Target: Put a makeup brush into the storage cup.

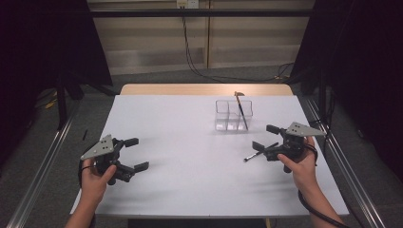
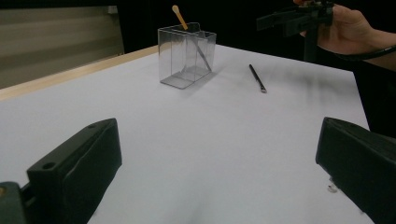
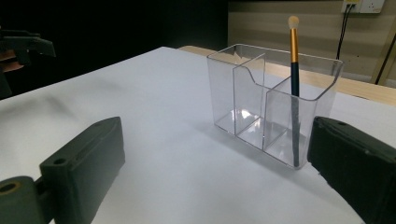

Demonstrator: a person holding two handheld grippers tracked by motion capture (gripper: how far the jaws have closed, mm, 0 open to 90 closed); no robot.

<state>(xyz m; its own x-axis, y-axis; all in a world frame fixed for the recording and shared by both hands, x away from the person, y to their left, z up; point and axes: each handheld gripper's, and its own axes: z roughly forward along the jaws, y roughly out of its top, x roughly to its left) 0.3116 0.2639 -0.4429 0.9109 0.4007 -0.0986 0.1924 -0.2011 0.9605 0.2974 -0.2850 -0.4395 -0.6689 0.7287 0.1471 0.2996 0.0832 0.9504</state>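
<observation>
Both grippers were held low over the white table (image 1: 190, 190), jaws spread wide and empty: the left gripper (image 1: 127, 154) near the left edge, the right gripper (image 1: 266, 137) at the right. A dark brush (image 1: 259, 152) was seen lying flat just beside the right gripper. It was judged that a pick-up was pending; the jaws would need lowering astride it. Farther off stood a clear organizer (image 1: 233, 115) holding one upright brush (image 3: 294, 84). Nothing was noted in the way.

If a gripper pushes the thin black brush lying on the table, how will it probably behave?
The black brush looks slim and round, so it probably rolls or slides on the smooth white table. It seems stiff and light. Lying flat, it may be hard to pinch.
</observation>
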